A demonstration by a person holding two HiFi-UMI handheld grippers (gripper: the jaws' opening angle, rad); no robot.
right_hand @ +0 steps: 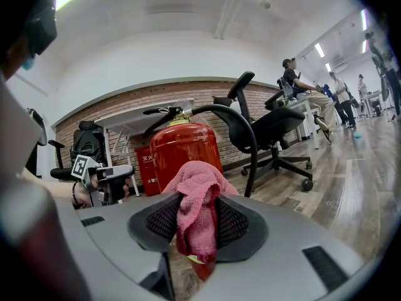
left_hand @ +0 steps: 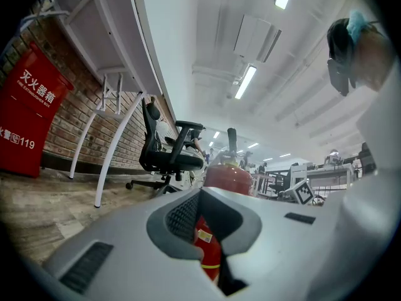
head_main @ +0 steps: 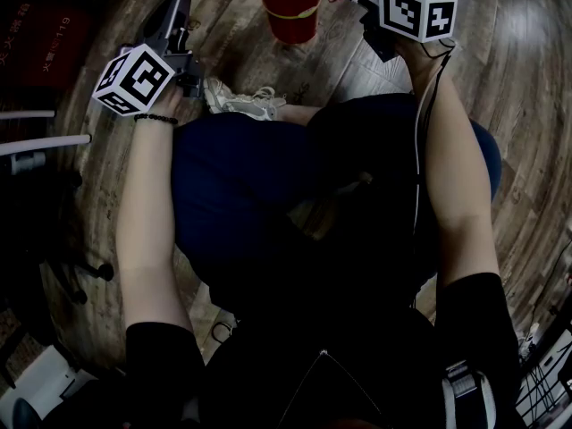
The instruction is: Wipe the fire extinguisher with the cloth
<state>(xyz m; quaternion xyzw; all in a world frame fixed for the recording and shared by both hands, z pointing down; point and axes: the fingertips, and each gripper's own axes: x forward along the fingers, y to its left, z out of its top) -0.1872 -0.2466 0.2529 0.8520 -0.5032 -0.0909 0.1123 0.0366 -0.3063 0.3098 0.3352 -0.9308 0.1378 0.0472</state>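
A person crouches on a wooden plank floor [head_main: 505,105] in an office with a brick wall, a hand-held gripper in each hand. A black office chair [right_hand: 272,127] stands behind, on castors. A red fire cabinet [left_hand: 28,115] sits low against the brick wall.

The red fire extinguisher [head_main: 288,12] stands upright on the floor just ahead of the person's knees, between the two grippers, its black hose curving down one side.

The left gripper [left_hand: 203,227] points at the cylinder from beside it. Its jaws stand slightly apart with nothing between them, the extinguisher showing through the gap.

The right gripper [right_hand: 197,227] has its jaws clamped on a bunched pink cloth [right_hand: 197,196], held up close in front of the extinguisher body. Whether the cloth touches the cylinder cannot be told.
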